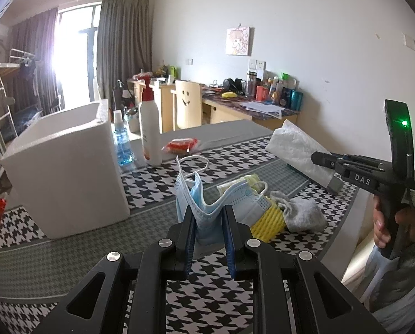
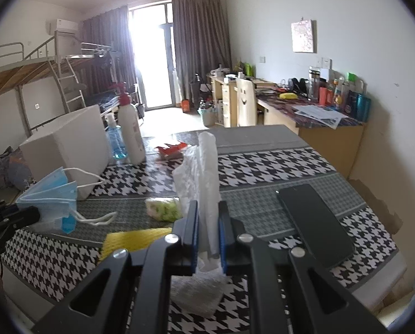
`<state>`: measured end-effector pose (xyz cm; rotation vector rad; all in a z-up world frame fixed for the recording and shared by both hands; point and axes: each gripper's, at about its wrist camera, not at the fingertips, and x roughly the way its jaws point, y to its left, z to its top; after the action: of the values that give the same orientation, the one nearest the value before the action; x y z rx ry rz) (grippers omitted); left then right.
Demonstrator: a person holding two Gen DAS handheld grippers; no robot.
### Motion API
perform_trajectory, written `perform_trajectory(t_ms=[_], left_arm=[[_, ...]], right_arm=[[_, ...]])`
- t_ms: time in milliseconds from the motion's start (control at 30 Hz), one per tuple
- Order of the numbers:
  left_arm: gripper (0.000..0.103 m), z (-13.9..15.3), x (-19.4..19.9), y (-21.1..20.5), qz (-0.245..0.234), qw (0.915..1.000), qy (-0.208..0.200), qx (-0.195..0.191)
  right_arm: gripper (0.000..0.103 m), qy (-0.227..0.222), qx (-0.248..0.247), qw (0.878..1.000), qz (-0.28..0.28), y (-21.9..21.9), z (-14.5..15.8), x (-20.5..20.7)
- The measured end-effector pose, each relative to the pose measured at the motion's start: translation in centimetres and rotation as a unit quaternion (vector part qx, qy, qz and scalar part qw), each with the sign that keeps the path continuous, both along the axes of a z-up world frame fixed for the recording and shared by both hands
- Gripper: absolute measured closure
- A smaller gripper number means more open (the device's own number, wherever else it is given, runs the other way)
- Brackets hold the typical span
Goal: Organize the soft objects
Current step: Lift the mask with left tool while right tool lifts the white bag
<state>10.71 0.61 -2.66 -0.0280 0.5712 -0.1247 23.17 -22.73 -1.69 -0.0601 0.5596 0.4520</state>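
My left gripper [image 1: 208, 211] is shut on a bunch of blue face masks [image 1: 192, 194], lifted above the table; the same blue face masks [image 2: 51, 197] show at the left of the right wrist view. My right gripper [image 2: 208, 208] is shut on a white tissue pack [image 2: 203, 178], which stands up between its pads; that white tissue pack [image 1: 296, 150] also appears at the right of the left wrist view, held off the table. On the cloth lie a yellow sponge [image 1: 268, 224], a grey sock [image 1: 302, 214] and another blue mask [image 1: 246, 197].
A white foam box [image 1: 65, 167] stands at the left, with a white pump bottle [image 1: 150, 128] and a blue bottle [image 1: 122, 142] behind it. A red packet [image 1: 181, 144] lies further back. A black phone [image 2: 316, 222] rests on the houndstooth cloth [image 2: 263, 164] at the right.
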Motion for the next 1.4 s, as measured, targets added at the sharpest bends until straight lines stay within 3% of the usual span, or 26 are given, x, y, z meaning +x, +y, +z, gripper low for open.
perform_trajectory(t_ms=[867,1400], left_arm=[[0.083,2.5,2.1,1.1,0.017,0.9994,-0.025,0.014],[0.083,4.8,3.1,2.4,0.031,0.9981,-0.048,0.025]], right_arm=[[0.087,-0.041,0.020,0.998,0.050,3.1,2.6,0.0],[0.087,-0.059,0.014,0.997,0.052,5.3,4.3,0.8]])
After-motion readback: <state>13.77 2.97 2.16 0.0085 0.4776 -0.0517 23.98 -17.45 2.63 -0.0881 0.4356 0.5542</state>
